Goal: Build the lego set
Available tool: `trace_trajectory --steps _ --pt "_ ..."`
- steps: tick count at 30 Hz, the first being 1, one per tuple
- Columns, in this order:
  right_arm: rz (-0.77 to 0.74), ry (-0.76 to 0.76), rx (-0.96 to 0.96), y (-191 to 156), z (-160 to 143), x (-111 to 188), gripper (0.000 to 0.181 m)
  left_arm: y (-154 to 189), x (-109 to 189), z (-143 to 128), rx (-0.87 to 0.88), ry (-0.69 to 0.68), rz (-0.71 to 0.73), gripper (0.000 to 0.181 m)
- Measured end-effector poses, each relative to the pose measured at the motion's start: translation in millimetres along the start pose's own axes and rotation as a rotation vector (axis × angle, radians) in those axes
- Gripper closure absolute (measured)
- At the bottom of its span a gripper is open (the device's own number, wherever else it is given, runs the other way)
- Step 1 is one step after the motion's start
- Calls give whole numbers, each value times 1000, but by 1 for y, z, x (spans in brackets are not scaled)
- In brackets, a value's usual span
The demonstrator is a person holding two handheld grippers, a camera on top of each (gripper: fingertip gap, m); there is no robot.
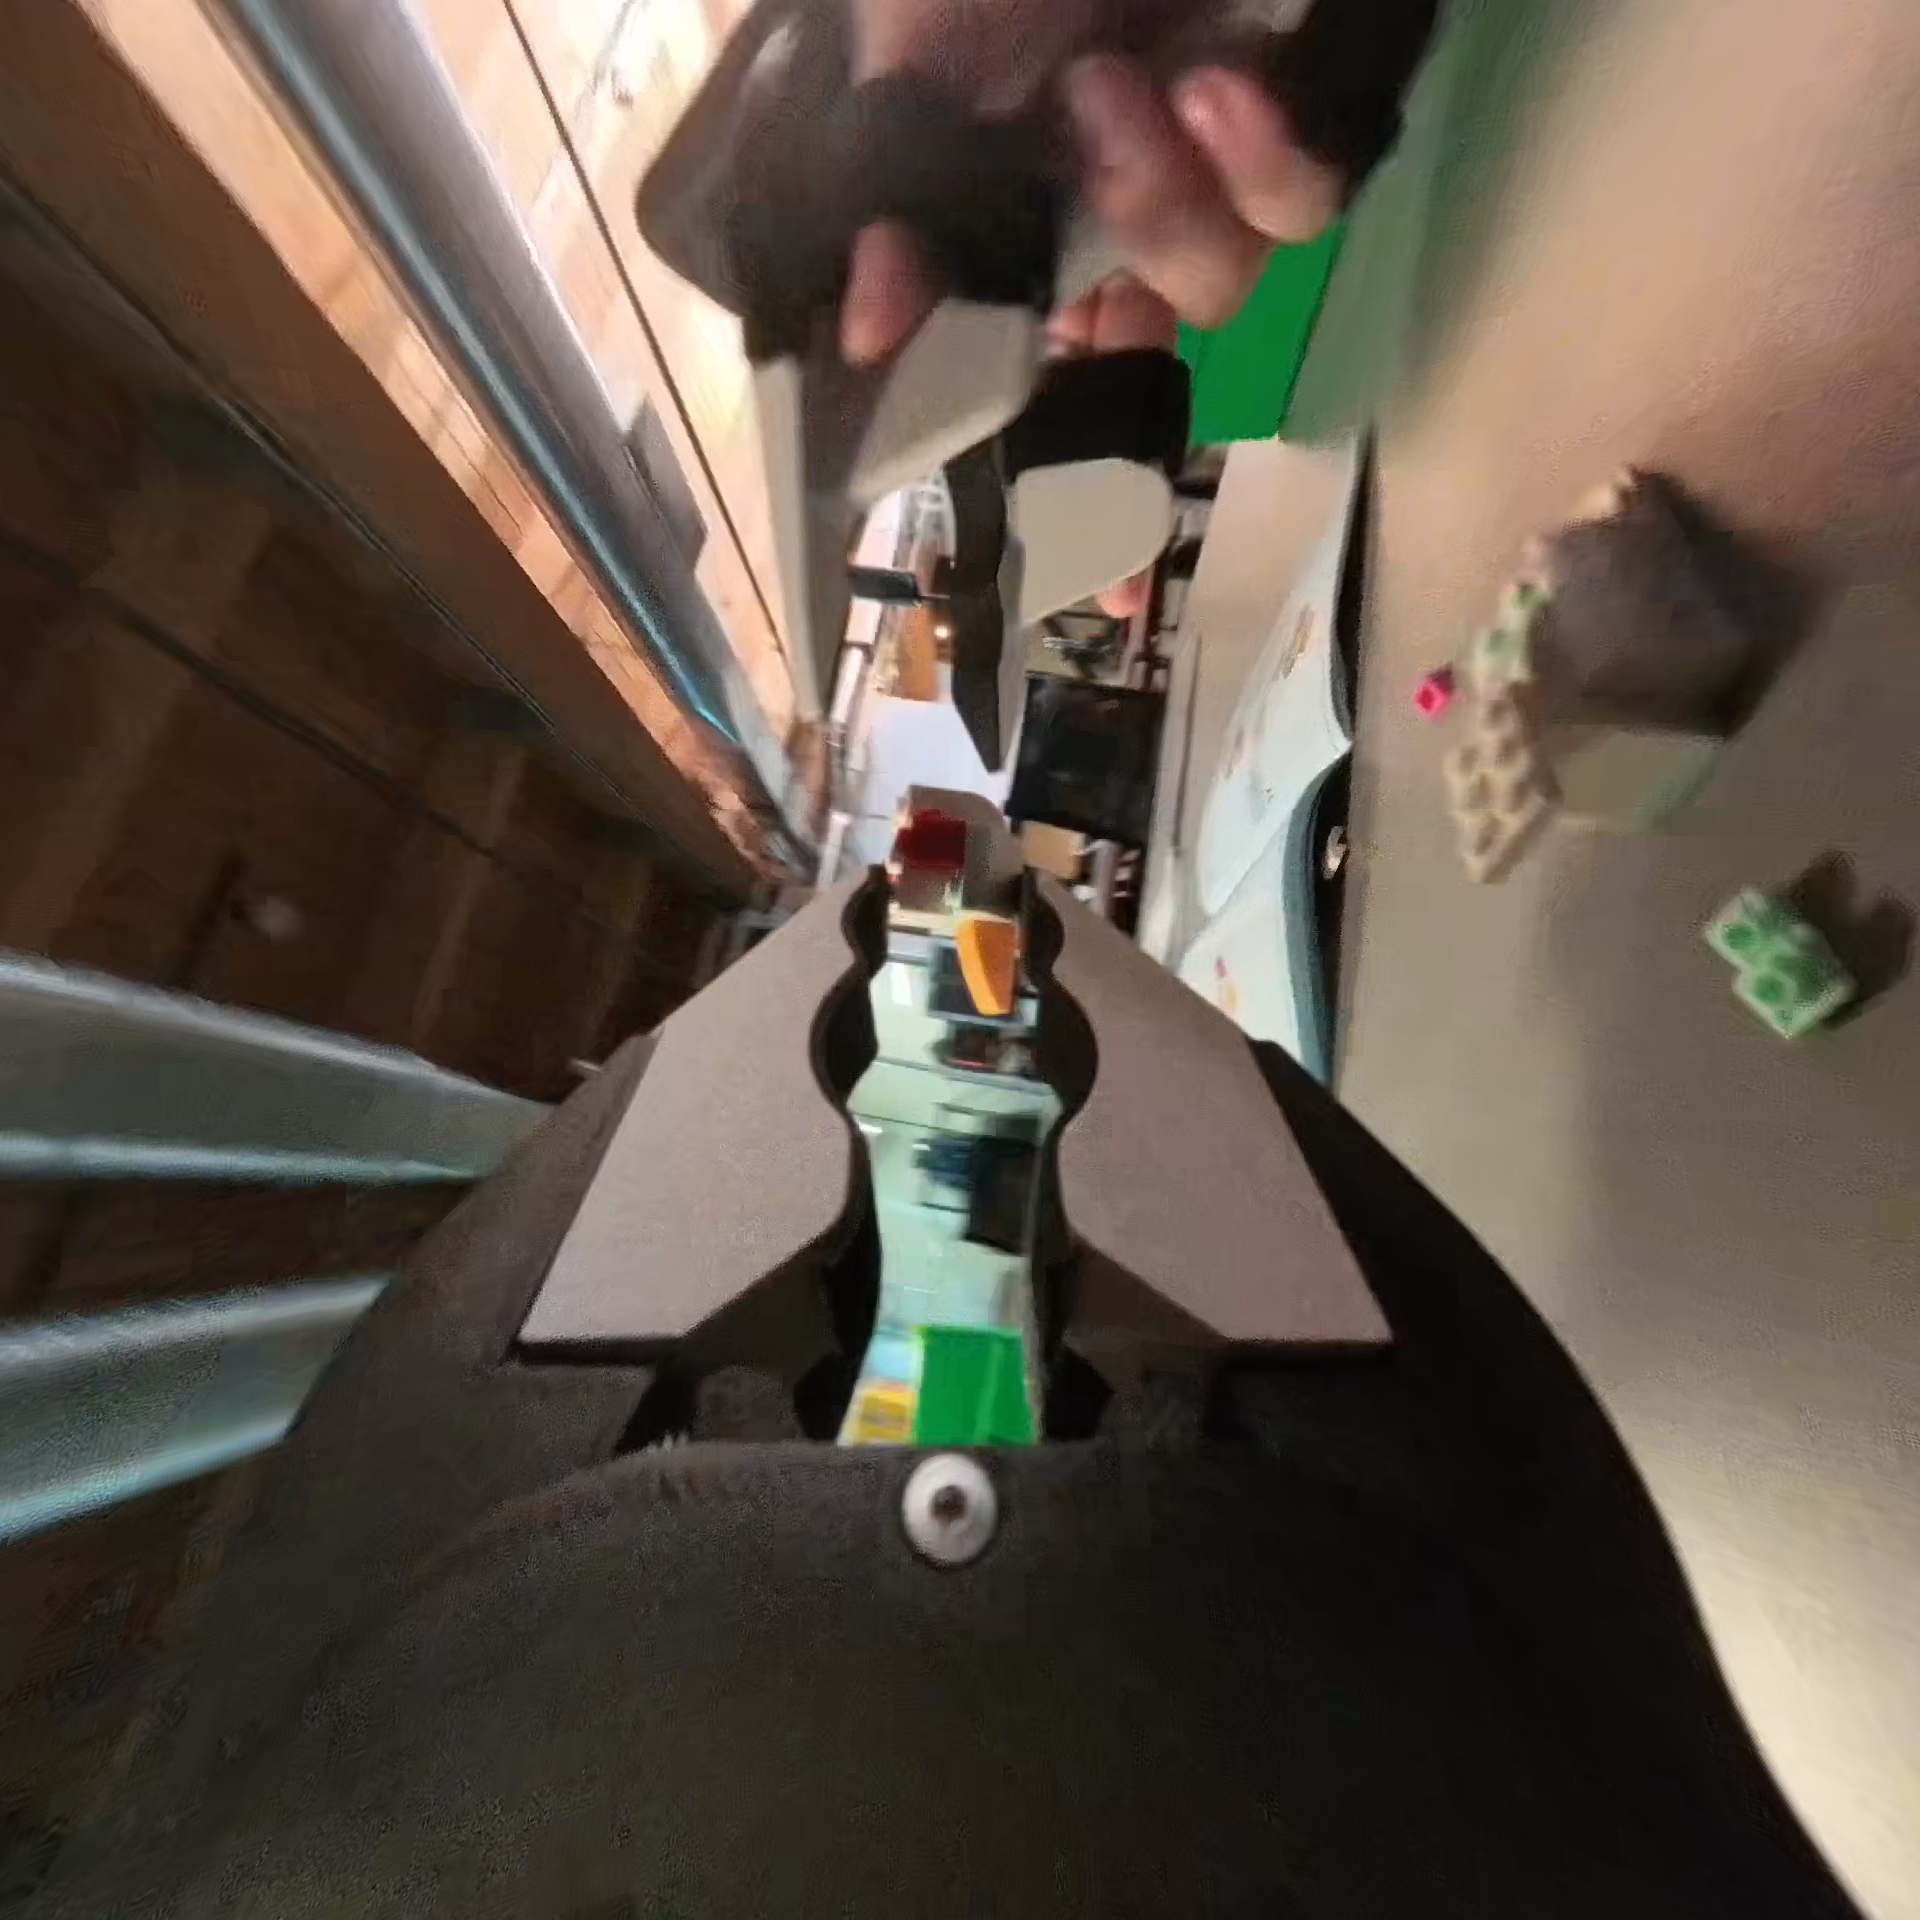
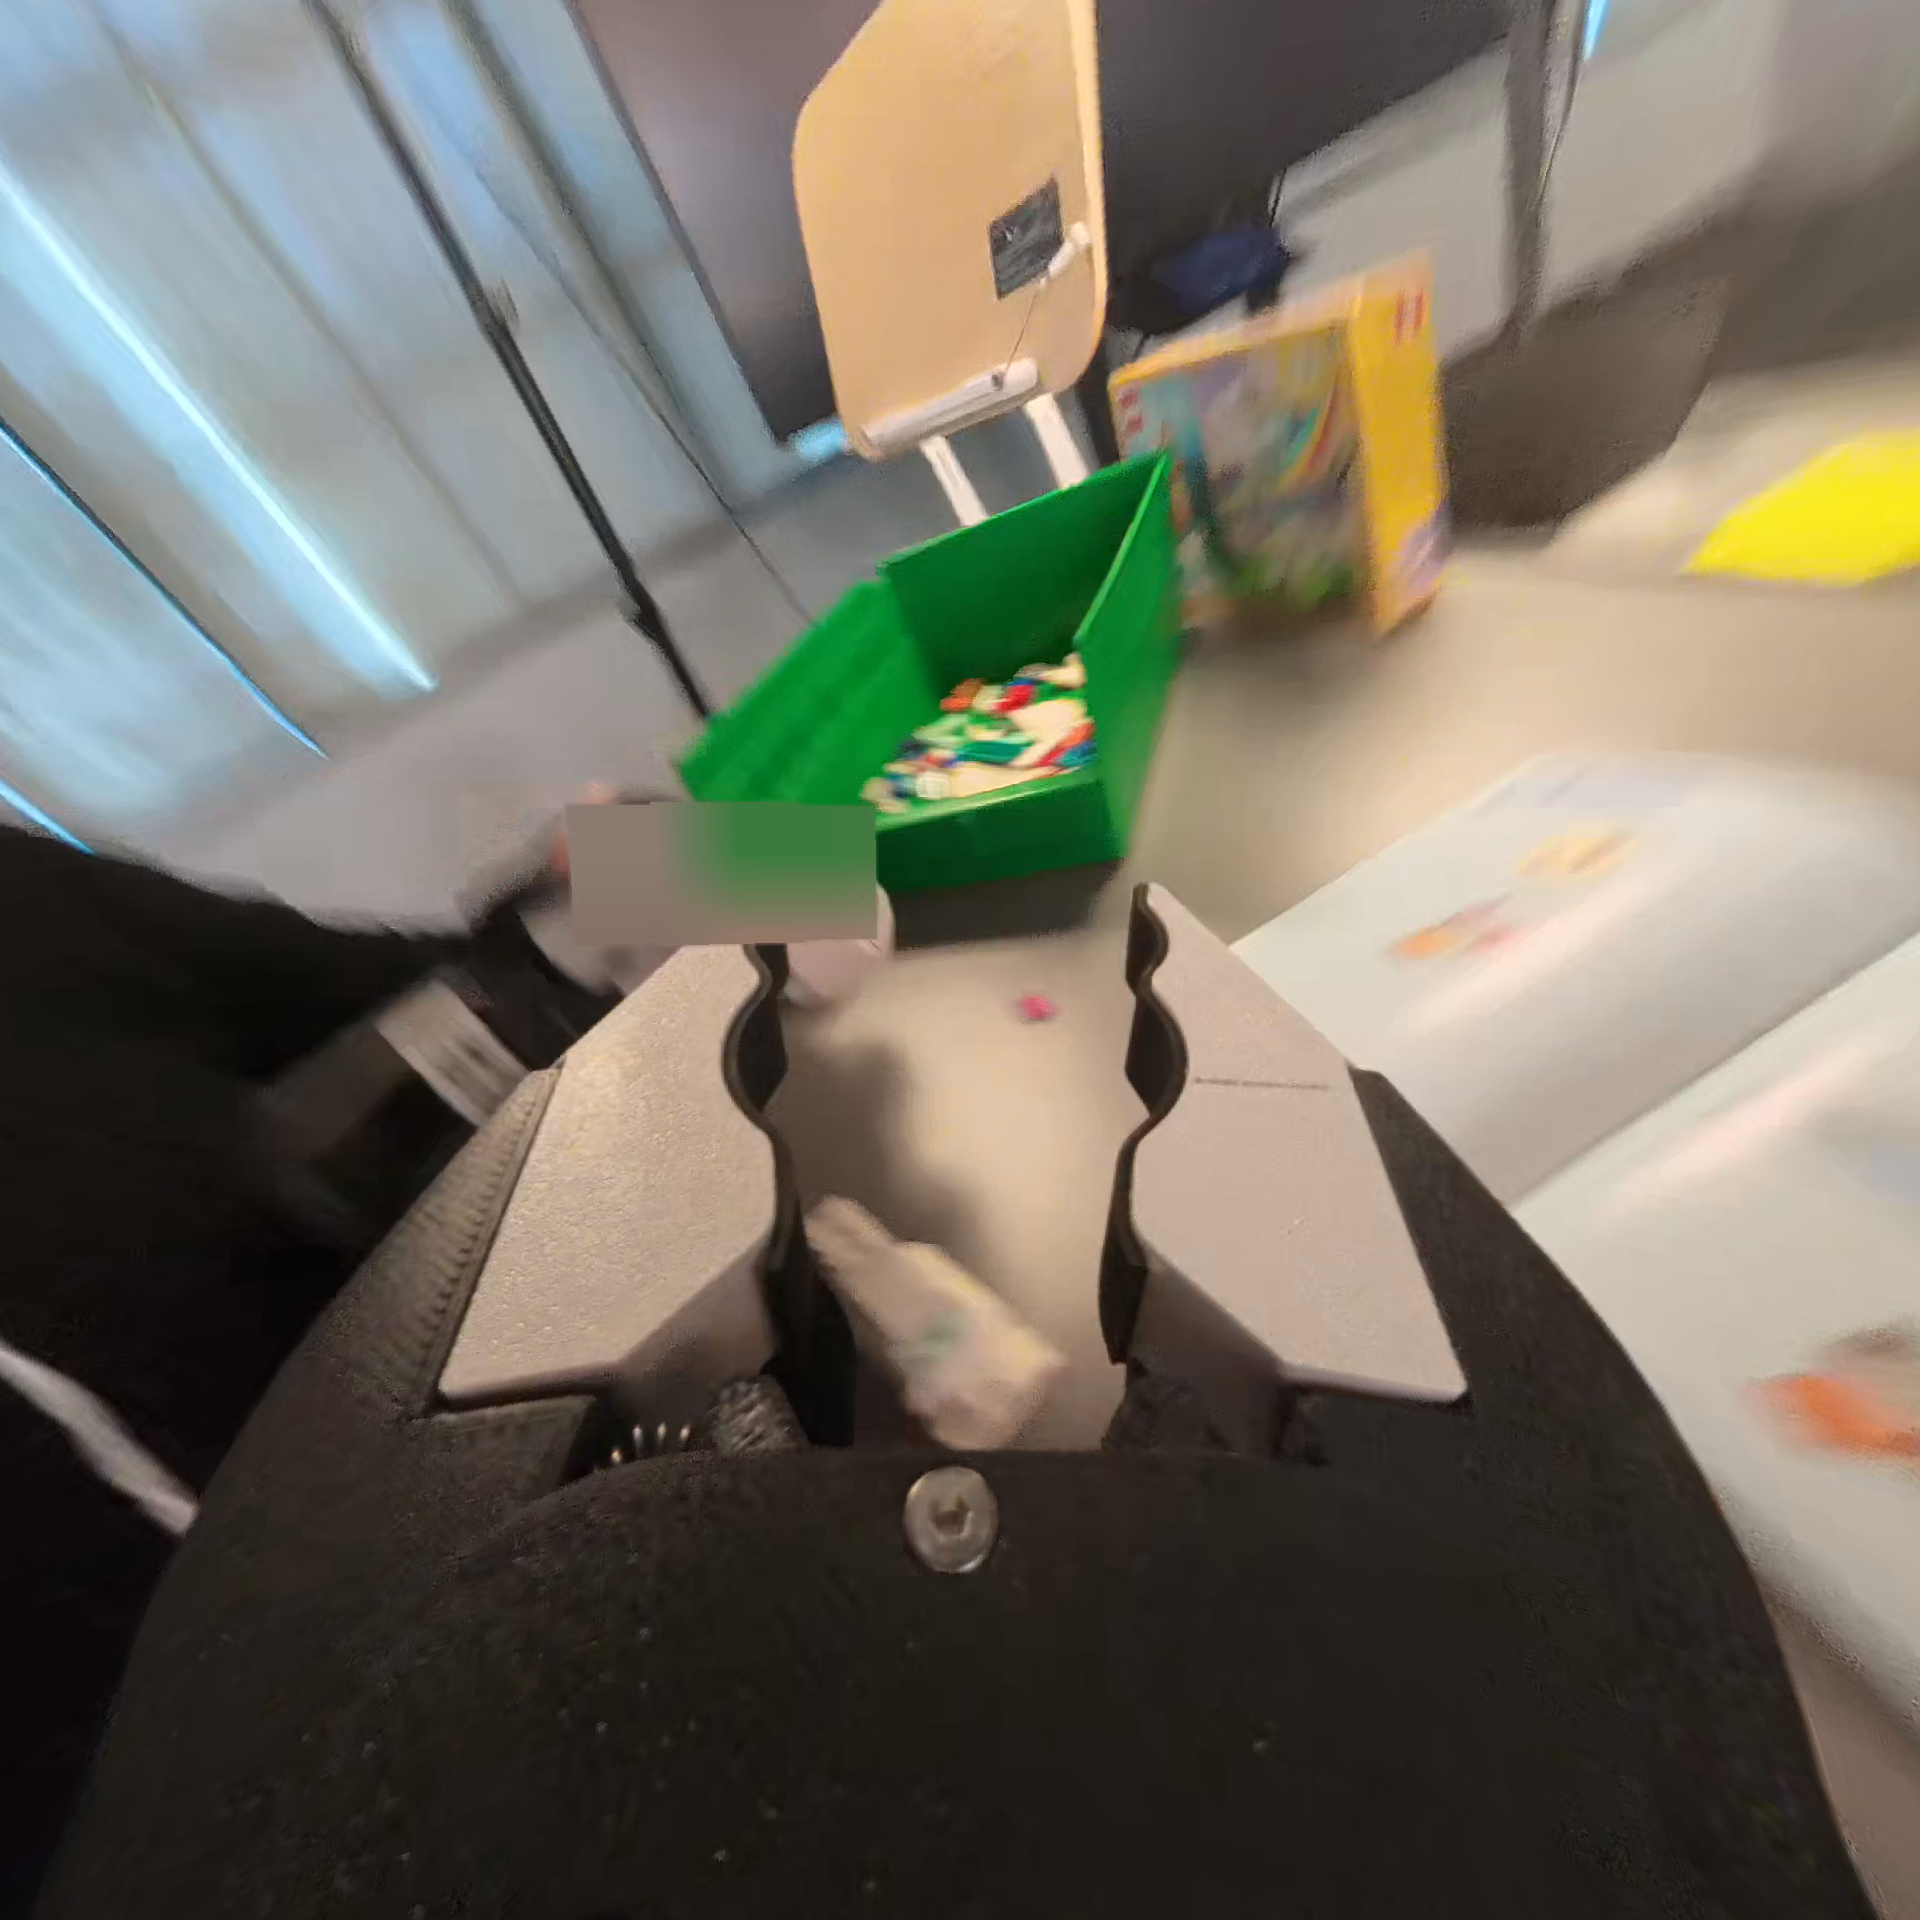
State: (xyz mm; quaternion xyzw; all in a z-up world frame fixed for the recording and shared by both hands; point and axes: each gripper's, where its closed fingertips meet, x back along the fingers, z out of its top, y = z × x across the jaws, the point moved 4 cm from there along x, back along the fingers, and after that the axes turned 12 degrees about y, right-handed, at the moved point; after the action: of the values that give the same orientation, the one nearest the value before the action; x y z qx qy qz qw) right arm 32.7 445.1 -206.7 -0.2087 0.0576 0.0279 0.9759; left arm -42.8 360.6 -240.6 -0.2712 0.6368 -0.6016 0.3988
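Left wrist view (rolled sideways, motion-blurred): the left gripper is closed to a narrow gap on a small lego assembly at its fingertips, w/ red, white and orange pieces showing. To the right, on the beige table, a green-and-white brick lies nearest; beyond it a tan and white studded plate stack, partly in dark shadow; just beside that, a tiny pink piece. An open instruction booklet lies farther along the table. Farthest off, at top, the person's hand grips the right gripper, seen from outside.

Right wrist view (blurred): the right gripper stands wide apart, nothing between its fingers. Below the gap, near the base, a pale brick cluster w/ a green fleck rests on the table; identity of pieces cannot be told. Ahead lies the pink piece. Right of the gripper: the booklet pages. Farther on, a green bin holds mixed loose bricks. Behind it stands the yellow set box; a yellow sheet lies at far right. Farthest, a wooden chair back.
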Motion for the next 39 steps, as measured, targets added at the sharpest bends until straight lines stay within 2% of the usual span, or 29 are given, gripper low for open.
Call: trace_trajectory --steps 3,6,8,10,14,18,22,34,39 --pt "82 -21 405 -20 7 5 116 -7 1 -3 361 57 -28 157" --pt "173 -113 789 -42 2 6 116 -11 4 6 712 225 -113 157" --pt "234 -218 966 -52 -7 5 116 -16 6 11 907 325 -169 157" --pt "288 -321 1040 -58 -17 5 117 -24 9 12 1081 419 -186 157" --pt "356 -404 1024 -68 -25 3 127 -34 17 18 1349 608 -274 157" --pt "453 -390 886 -85 -25 2 145 -40 20 23 1457 713 -303 157" --pt "489 -330 740 -98 -16 0 148 -48 23 24 1495 774 -278 157" --pt "444 -283 765 -105 -14 -6 162 -50 28 33 1557 860 -302 157" --pt "374 -292 912 -108 -17 -7 165 -51 28 28 1594 892 -303 157"
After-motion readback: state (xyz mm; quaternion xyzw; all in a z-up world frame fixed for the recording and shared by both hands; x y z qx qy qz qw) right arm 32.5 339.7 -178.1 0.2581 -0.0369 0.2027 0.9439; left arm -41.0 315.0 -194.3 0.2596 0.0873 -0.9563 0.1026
